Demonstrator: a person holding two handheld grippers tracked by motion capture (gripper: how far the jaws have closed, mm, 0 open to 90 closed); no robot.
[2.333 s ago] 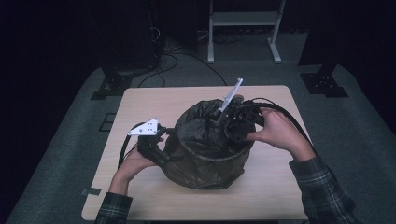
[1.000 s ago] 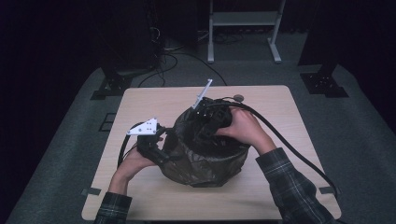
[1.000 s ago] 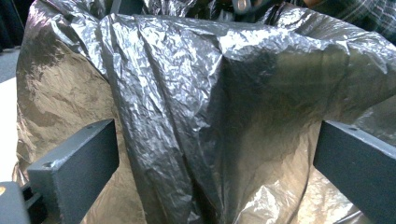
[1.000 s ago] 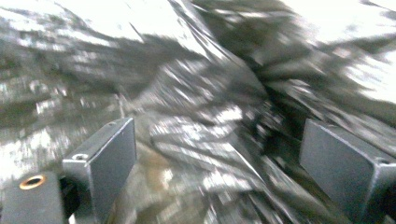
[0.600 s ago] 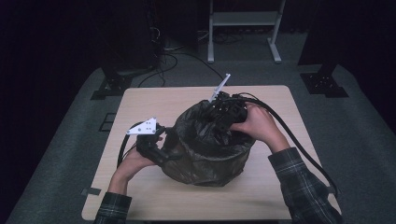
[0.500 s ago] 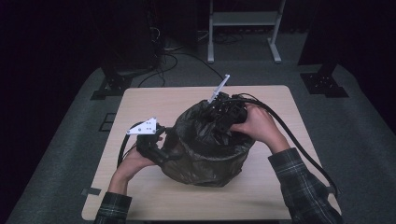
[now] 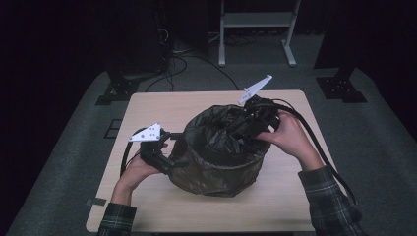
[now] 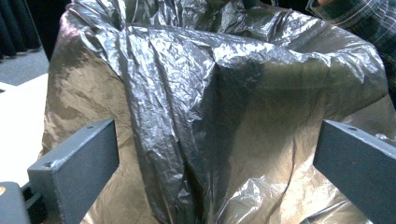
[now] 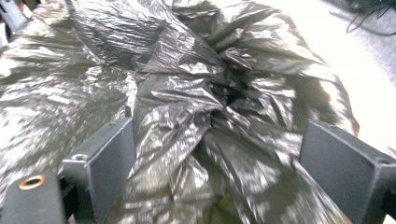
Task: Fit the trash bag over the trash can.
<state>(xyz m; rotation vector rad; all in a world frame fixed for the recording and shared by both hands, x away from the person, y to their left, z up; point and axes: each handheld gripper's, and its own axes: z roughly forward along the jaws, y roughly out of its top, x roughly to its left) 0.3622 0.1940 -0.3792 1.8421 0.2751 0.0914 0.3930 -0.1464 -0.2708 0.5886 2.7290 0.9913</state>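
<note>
A round bin lined with a crinkled black plastic bag [image 7: 219, 147] stands in the middle of the wooden table [image 7: 152, 105]. My left gripper [image 7: 178, 160] is against the bag's left side, open; in the left gripper view the bag [image 8: 210, 93] fills the gap between its wide-apart jaws [image 8: 215, 154]. My right gripper [image 7: 244, 129] is at the bag's upper right rim, pointing into the mouth. In the right gripper view it [image 9: 217, 154] is open, with bunched bag folds [image 9: 196, 84] between the jaws. Whether either gripper touches the plastic I cannot tell.
Thick black cables [image 7: 319, 147] trail from both grippers across the table. Behind the table are a white metal frame [image 7: 255, 19], black stand feet [image 7: 115, 91] and floor cables [image 7: 187, 54]. Bare tabletop lies around the bin.
My right gripper has moved from the bag's top middle toward its right rim, and the bag's mouth now gapes wider. The left gripper has stayed at the bag's left side.
</note>
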